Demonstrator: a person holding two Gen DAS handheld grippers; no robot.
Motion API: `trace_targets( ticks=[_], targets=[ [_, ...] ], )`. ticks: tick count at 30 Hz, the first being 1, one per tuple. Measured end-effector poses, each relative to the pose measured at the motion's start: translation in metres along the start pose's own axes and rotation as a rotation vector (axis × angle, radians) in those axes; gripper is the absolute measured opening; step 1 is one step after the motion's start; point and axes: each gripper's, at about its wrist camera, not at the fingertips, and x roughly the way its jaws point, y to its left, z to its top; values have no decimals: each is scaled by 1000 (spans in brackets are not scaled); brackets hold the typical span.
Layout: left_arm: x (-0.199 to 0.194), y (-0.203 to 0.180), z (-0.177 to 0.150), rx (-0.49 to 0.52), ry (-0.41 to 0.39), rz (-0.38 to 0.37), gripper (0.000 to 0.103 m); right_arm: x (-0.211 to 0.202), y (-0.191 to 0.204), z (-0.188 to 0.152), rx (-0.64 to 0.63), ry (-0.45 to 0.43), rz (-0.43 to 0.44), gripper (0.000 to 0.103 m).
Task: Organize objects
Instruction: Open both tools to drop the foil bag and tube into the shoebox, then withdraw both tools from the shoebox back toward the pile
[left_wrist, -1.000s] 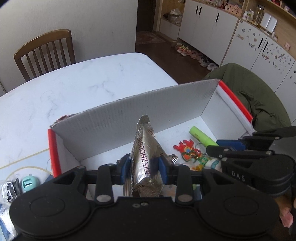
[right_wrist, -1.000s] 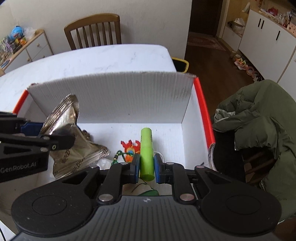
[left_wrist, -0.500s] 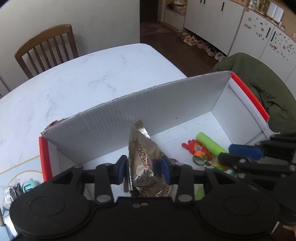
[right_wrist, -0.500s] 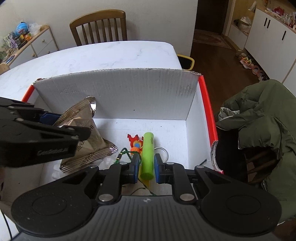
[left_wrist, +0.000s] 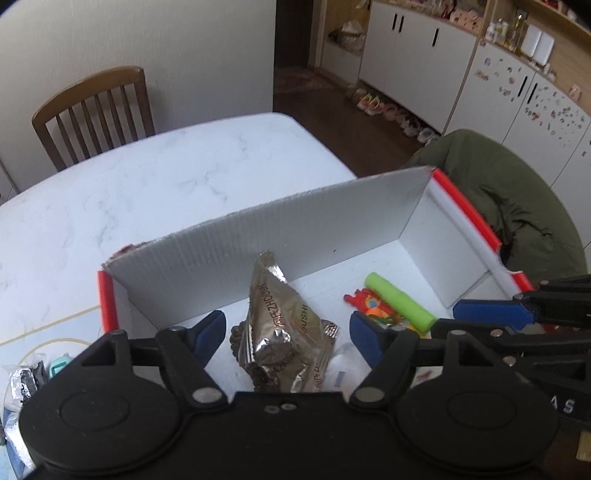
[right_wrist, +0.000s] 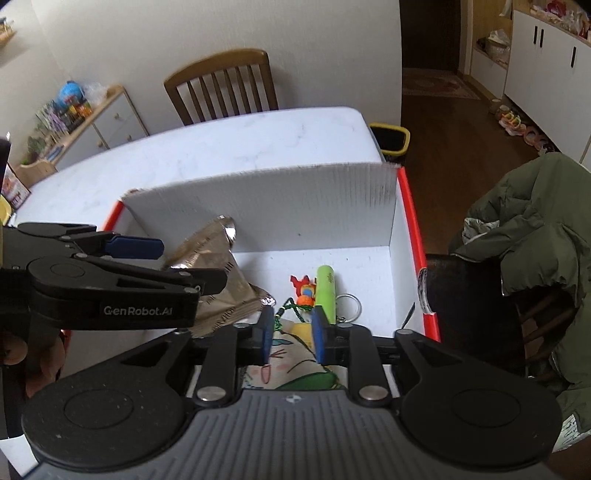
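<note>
A white cardboard box (left_wrist: 295, 229) (right_wrist: 277, 206) with red edges stands on the marble table. In it a silver snack bag (left_wrist: 284, 332) (right_wrist: 218, 273) leans on the floor. My left gripper (left_wrist: 288, 330) (right_wrist: 188, 262) hangs above the bag, open wide and not touching it. A green tube (left_wrist: 399, 302) (right_wrist: 325, 291) lies by a red-orange toy (left_wrist: 369, 306) (right_wrist: 304, 291) and a key ring (right_wrist: 347, 302). My right gripper (right_wrist: 292, 332) (left_wrist: 469, 319) hovers over the box's near right part, open with nothing between its fingers.
A printed cloth pouch (right_wrist: 291, 362) lies under my right gripper. Left of the box sit a teal item (left_wrist: 61, 363) and a foil wrapper (left_wrist: 22, 380). A wooden chair (left_wrist: 92, 110) stands beyond the table (left_wrist: 147, 177); a green jacket (left_wrist: 509, 206) drapes another chair at right.
My left gripper opened and let go of the snack bag, which now rests in the box. My right gripper's fingers spread and drew back from the green tube. Both grippers rose.
</note>
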Motion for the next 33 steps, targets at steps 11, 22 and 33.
trace_targets(
  ticks=[11, 22, 33],
  targets=[
    [-54, 4, -12, -22, -110, -57, 77, -40, 10, -7, 3, -82, 29, 51],
    [-104, 13, -27, -43, -189, -88, 87, -71, 31, -18, -15, -132, 44, 61],
    [-136, 43, -50, -76, -239, -82, 95, -87, 66, -25, -38, -168, 56, 69]
  ],
)
